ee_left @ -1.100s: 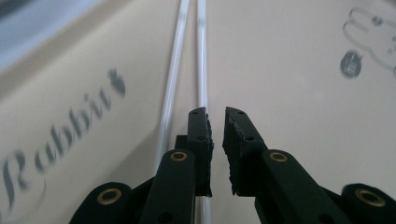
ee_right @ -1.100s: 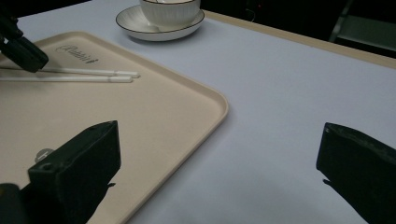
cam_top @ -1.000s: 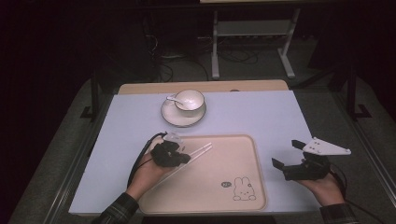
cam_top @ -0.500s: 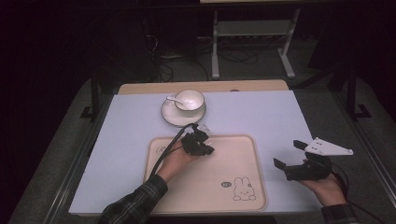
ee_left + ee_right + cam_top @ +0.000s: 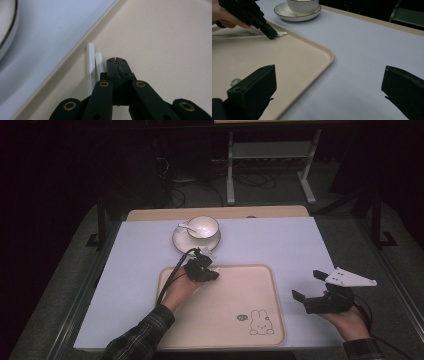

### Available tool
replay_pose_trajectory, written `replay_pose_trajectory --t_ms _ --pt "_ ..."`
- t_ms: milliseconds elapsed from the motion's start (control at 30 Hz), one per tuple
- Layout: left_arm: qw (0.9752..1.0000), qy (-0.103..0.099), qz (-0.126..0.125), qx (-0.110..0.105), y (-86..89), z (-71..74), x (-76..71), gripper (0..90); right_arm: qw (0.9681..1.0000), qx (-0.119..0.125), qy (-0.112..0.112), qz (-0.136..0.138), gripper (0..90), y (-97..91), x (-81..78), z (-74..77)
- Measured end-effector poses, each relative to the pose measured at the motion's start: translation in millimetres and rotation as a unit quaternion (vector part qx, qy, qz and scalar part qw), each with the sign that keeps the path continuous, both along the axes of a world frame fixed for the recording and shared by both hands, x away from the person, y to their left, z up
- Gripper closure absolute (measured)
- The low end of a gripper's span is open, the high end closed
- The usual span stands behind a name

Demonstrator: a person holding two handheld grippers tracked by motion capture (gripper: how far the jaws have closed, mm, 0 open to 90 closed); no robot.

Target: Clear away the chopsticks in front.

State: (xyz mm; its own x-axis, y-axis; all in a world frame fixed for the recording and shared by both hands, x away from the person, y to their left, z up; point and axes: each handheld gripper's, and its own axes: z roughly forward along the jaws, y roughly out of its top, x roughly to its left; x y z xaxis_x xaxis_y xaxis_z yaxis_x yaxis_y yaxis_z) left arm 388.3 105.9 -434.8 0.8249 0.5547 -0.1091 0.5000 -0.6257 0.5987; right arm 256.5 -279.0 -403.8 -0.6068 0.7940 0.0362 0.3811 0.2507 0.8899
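Two white chopsticks (image 5: 92,65) lie side by side on the beige tray (image 5: 240,290), along its upper-left rim, their tips showing just left of centre in the left gripper view. The left gripper (image 5: 117,62) has its black jaws pressed tight together with nothing between them — the chopsticks sit just beside the jaws, at their left, and whether the jaw's flank touches the nearer stick cannot be told. In the high view this left gripper sits near the tray's top-left corner, the hand (image 5: 181,290) and plaid sleeve running down toward the bottom left of the frame.

Beyond the tray rim, toward the upper middle of the high view, a white cup (image 5: 203,227) stands on a saucer (image 5: 181,243) with a spoon (image 5: 184,226) resting against it — all on the pale blue table cover (image 5: 280,245). At the lower right, off the tray, the right gripper (image 5: 329,92) is spread wide, holding nothing.
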Motion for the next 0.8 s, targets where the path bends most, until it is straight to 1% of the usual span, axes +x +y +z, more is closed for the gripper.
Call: replay_pose_trajectory --t_ms 100,200,367,600,800 --pt "1.0000 0.000 0.006 -0.001 3.3 -0.1 2.3 89.7 1.0000 0.001 -0.001 0.000 0.0 -0.5 0.0 0.0" --pt "0.9999 -0.004 0.010 0.004 6.2 0.3 3.4 89.7 1.0000 0.001 -0.001 -0.001 0.0 -1.0 0.0 0.0" --pt "0.9998 -0.004 0.020 0.006 14.4 0.8 4.5 89.7 1.0000 0.001 -0.001 -0.001 0.0 -1.6 -0.1 0.3" --pt "0.9993 0.002 0.037 0.011 37.9 2.0 4.2 89.6 1.0000 0.002 -0.002 -0.003 0.0 -2.0 -0.4 0.6" --pt "0.9986 0.009 0.050 0.011 58.2 2.6 0.1 89.6 1.0000 0.001 -0.002 -0.002 0.0 -1.8 -0.5 0.7"
